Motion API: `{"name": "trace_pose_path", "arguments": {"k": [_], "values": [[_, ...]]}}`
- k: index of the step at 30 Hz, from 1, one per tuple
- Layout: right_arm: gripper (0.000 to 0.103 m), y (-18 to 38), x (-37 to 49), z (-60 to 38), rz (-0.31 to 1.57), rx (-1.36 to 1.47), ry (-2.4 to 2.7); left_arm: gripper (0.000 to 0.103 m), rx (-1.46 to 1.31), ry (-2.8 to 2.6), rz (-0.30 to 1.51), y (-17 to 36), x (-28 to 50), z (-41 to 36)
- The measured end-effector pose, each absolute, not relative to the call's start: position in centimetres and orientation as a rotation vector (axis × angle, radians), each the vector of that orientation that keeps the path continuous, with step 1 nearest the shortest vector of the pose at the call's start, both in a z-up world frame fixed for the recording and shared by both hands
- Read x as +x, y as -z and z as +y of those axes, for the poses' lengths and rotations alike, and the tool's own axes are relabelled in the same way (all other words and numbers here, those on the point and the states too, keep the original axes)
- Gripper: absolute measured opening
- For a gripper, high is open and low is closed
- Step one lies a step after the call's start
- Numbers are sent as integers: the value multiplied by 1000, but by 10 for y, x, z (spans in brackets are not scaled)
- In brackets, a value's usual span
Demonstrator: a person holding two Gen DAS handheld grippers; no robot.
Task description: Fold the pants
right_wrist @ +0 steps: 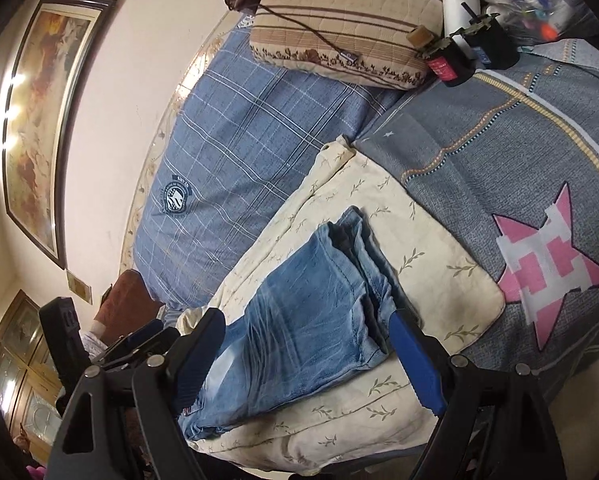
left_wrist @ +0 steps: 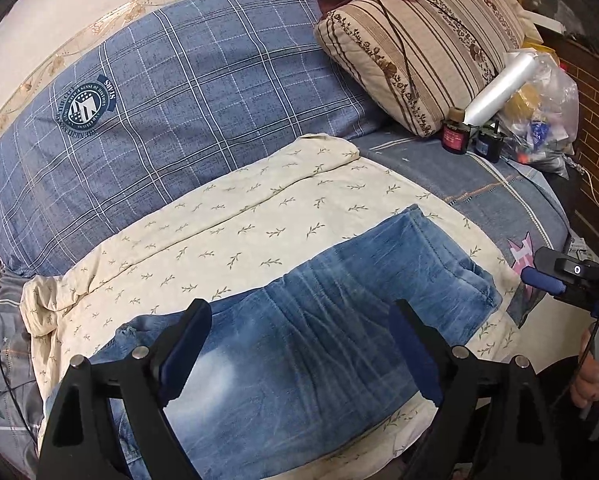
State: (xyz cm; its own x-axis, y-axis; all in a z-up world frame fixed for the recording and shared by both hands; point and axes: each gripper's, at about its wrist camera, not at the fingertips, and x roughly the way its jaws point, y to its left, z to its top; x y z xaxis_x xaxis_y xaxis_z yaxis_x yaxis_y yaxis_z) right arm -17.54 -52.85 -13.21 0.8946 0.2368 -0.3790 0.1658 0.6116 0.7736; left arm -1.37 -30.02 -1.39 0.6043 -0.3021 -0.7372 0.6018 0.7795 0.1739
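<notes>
Faded blue jeans (left_wrist: pixel 319 320) lie folded into a short stack on a cream cloth with a leaf print (left_wrist: pixel 259 208), spread over the bed. My left gripper (left_wrist: pixel 299 314) hangs over the jeans near their middle, open, with its blue pads clear of the denim. In the right wrist view the same jeans (right_wrist: pixel 307 320) show their layered leg ends at the far end. My right gripper (right_wrist: pixel 307 318) stands open above them, with nothing pinched. The right gripper (left_wrist: pixel 541 280) also shows at the right edge of the left wrist view, beyond the jeans' end.
A blue plaid quilt (left_wrist: pixel 179 120) is bunched against the wall behind the cloth. A striped pillow (left_wrist: pixel 419 52), two small dark bottles (left_wrist: pixel 455 132), a plastic roll and a filled plastic bag (left_wrist: pixel 543 112) sit at the far right. A cable (left_wrist: pixel 3 352) runs along the left edge.
</notes>
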Motion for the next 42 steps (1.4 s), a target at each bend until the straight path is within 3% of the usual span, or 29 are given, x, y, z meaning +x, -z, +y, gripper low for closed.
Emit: {"name": "trace_pose_path", "arguments": {"k": [16,22,26,32,37,42], "values": [[86,134,-172,-529,494,926,-24,90,437,535,886,47,-2,-295],[86,122,-170,-515,487,801,18,90,365,416,940,75,11,-246],[75,107,-163,-488,477,602,48,90,295,300,943,87,15,-196],[40,110,-129,-438,607,368,11,90,298,210,980,113,14,-157],[39,135,-97,-434,791,387,67,91,265,220,1032,130,18,-150],[40,152,-76,-429,906,354,164,103,227,262,1071,145,21,-147]]}}
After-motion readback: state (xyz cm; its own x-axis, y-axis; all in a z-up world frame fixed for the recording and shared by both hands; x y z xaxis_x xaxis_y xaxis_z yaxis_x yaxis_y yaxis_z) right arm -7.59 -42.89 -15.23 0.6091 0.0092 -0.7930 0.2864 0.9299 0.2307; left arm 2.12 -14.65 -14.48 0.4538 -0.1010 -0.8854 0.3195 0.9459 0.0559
